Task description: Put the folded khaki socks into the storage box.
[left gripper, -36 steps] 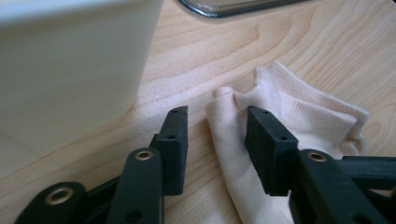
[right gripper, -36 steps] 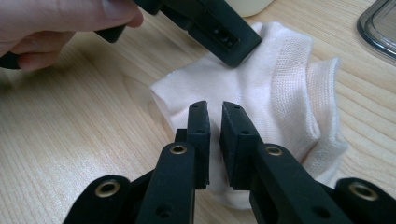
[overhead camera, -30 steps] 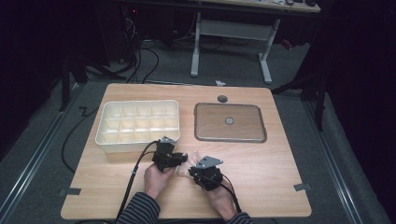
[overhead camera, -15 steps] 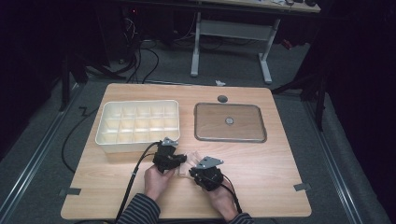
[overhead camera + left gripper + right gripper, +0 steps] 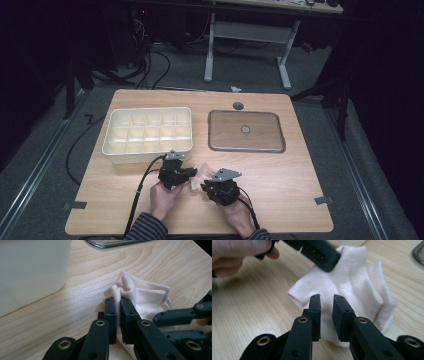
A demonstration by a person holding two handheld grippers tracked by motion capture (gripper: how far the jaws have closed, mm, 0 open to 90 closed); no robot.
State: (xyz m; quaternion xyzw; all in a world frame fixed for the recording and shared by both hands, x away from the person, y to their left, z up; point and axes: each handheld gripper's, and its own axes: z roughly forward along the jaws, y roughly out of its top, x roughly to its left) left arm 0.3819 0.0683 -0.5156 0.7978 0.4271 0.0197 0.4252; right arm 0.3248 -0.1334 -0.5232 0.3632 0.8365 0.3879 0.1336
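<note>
A pale pink sock [image 5: 200, 171] lies crumpled on the wooden table between my two grippers, near the front edge. My left gripper [image 5: 193, 173] comes at it from the left. In the left gripper view that gripper [image 5: 118, 302] is shut on a bunched fold of the sock [image 5: 147, 296]. My right gripper [image 5: 204, 186] reaches in from the right. Its jaws stand a little apart over the sock [image 5: 362, 277], and the cloth between them [image 5: 327, 300] is smooth and unpinched. A hand holds each gripper.
A cream divided tray [image 5: 147, 149] stands just behind the left gripper, and its wall [image 5: 30, 270] looms close in the left gripper view. A flat grey lid-like tray [image 5: 265, 142] lies back right. A small dark disc [image 5: 238, 105] sits near the far edge.
</note>
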